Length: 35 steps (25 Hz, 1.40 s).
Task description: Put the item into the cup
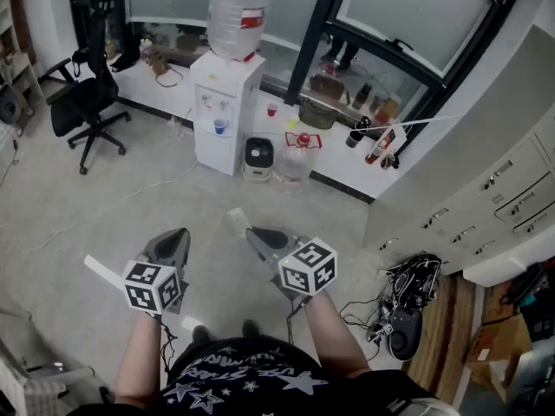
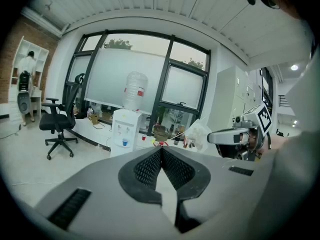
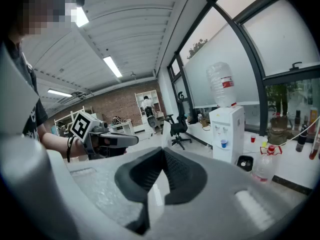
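Note:
In the head view both grippers are held over the grey floor, away from any cup. My right gripper [image 1: 251, 232] is shut on a pale crumpled wrapper [image 1: 235, 221] that sticks out past its tips. From the left gripper view, the same wrapper [image 2: 198, 133] shows at the tip of the right gripper [image 2: 214, 137]. My left gripper [image 1: 178, 235] is shut, its ribbed pads [image 2: 150, 166] meeting with nothing between them. A blue cup [image 1: 219, 126] sits in the water dispenser's [image 1: 225, 102] tray, and a red cup [image 1: 271, 109] stands on the white ledge behind.
A black office chair [image 1: 87, 102] stands at the left. A small black-and-white appliance [image 1: 257, 158] and a water jug [image 1: 295, 159] sit beside the dispenser. Cables and bags [image 1: 403, 306] lie at the right by grey cabinets [image 1: 486, 206]. A white strip [image 1: 100, 269] lies on the floor.

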Each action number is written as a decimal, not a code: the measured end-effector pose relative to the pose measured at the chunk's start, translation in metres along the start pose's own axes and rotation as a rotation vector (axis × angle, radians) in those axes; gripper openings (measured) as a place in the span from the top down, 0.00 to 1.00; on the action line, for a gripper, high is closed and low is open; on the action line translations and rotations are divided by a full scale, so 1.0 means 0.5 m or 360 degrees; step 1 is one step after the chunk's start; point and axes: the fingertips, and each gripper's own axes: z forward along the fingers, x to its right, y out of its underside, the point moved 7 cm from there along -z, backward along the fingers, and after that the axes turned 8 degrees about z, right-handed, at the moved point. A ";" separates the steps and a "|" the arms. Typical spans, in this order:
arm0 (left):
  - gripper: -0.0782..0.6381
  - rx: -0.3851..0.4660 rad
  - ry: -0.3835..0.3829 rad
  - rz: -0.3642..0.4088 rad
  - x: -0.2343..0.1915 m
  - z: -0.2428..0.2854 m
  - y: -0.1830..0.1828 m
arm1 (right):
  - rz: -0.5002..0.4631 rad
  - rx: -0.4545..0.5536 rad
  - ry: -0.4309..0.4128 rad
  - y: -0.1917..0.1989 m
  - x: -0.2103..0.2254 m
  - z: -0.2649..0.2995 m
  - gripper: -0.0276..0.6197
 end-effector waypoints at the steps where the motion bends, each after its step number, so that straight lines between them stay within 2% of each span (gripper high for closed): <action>1: 0.88 0.0005 -0.0001 -0.0003 0.003 0.000 -0.002 | 0.0028 0.0002 0.0007 0.002 0.002 -0.002 0.96; 5: 0.88 0.0017 -0.0001 0.0020 0.019 -0.002 -0.010 | 0.0106 -0.0002 0.0032 0.007 0.010 -0.012 0.96; 11: 0.88 0.0026 -0.0002 0.0070 0.047 -0.002 -0.010 | 0.0066 -0.0056 0.0033 0.026 0.014 -0.022 0.96; 24: 0.88 -0.0038 0.0022 0.0006 0.110 0.008 0.031 | 0.0085 -0.0125 0.0034 0.073 0.027 -0.052 0.96; 35: 0.88 -0.0047 -0.0055 -0.0092 0.189 0.032 0.072 | 0.0176 -0.0158 -0.0054 0.126 0.093 -0.112 0.96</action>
